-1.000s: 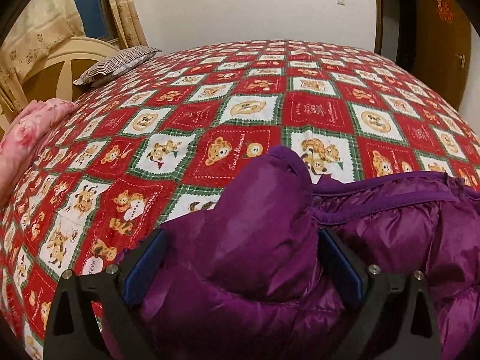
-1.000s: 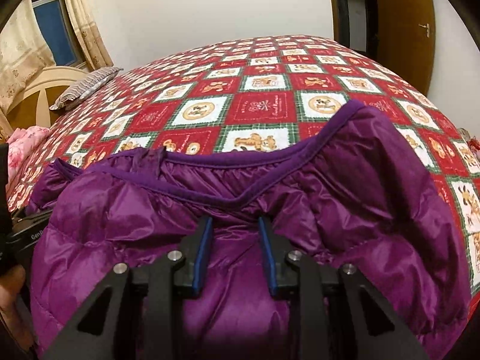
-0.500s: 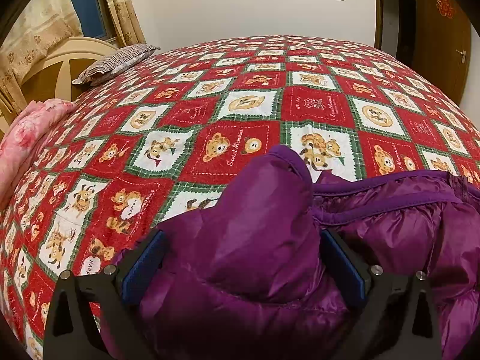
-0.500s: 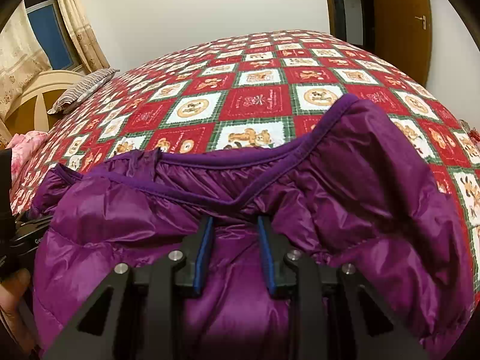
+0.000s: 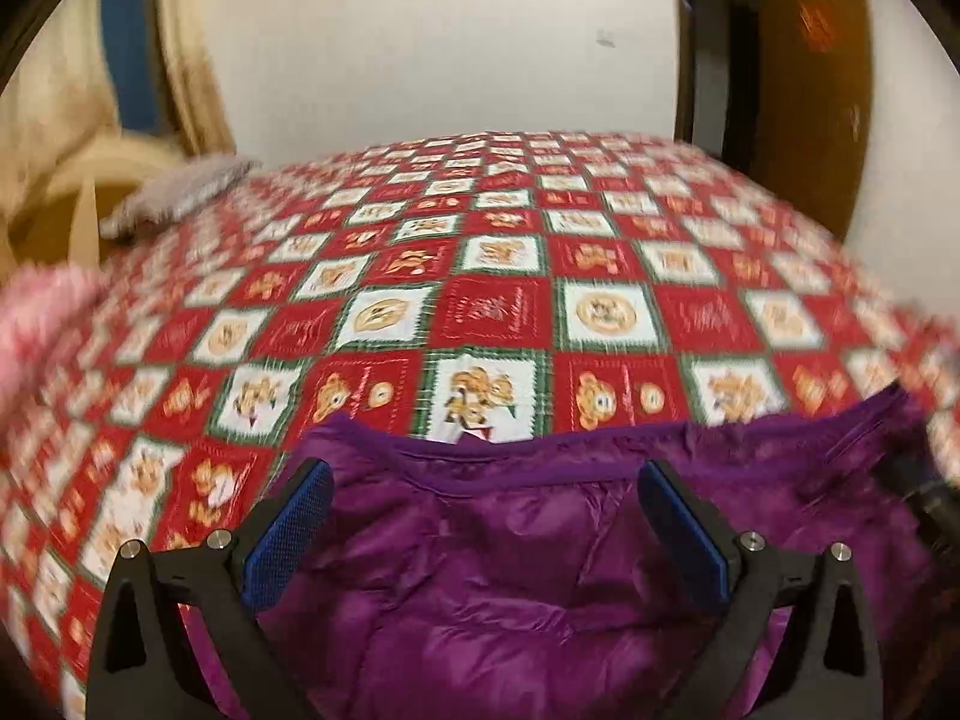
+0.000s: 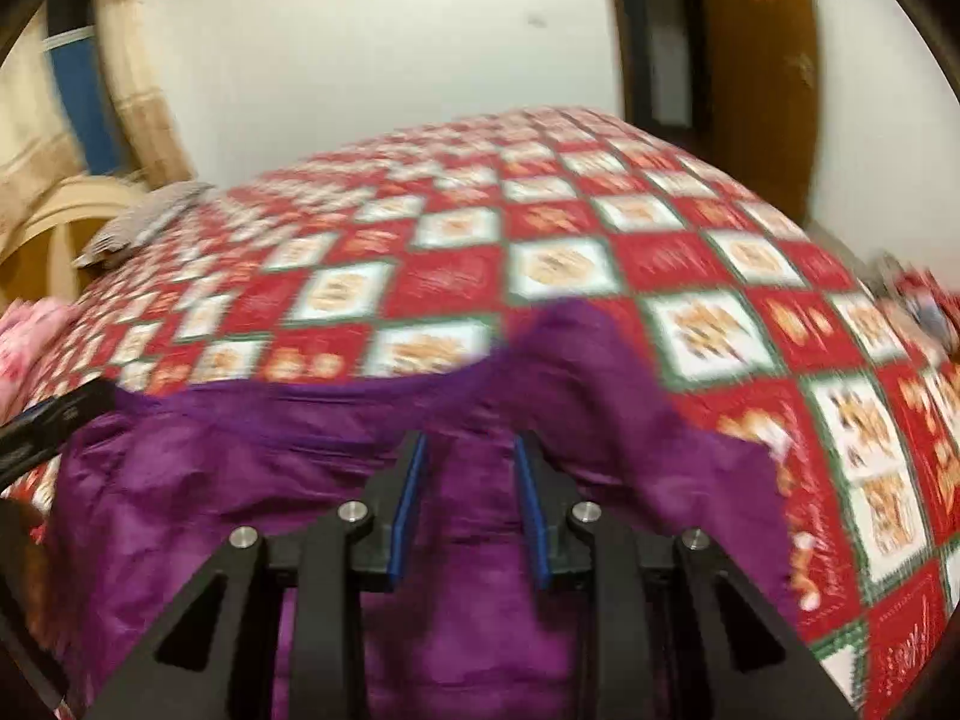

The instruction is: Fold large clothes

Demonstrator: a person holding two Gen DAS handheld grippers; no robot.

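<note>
A wide bed (image 5: 600, 312) is spread with a red, white and green checked quilt of bear motifs, and it is used as the folding surface for everything described here. At the bed's near edge a large purple puffer jacket (image 5: 516, 588) is held, its trimmed hem stretched sideways across the quilt — a hold that seems meant to carry one edge over as a fold. A striped pillow (image 5: 174, 201) lies at the bed's far left corner against a cream headboard (image 5: 78, 180), and something pink (image 5: 42, 318) is bunched at the bed's left side. The right gripper (image 6: 471, 504) is pinched on a ridge of the jacket, blue pads pressed into the fabric. The left gripper (image 5: 480, 534) is spread wide around a broad bunch of the jacket; whether its pads actually bear on the padding cannot be told. Both views are smeared by motion — quilt motifs, jacket seams and a dark object at the bed's right edge cannot be read, and the jacket's lower part is cut off.
</note>
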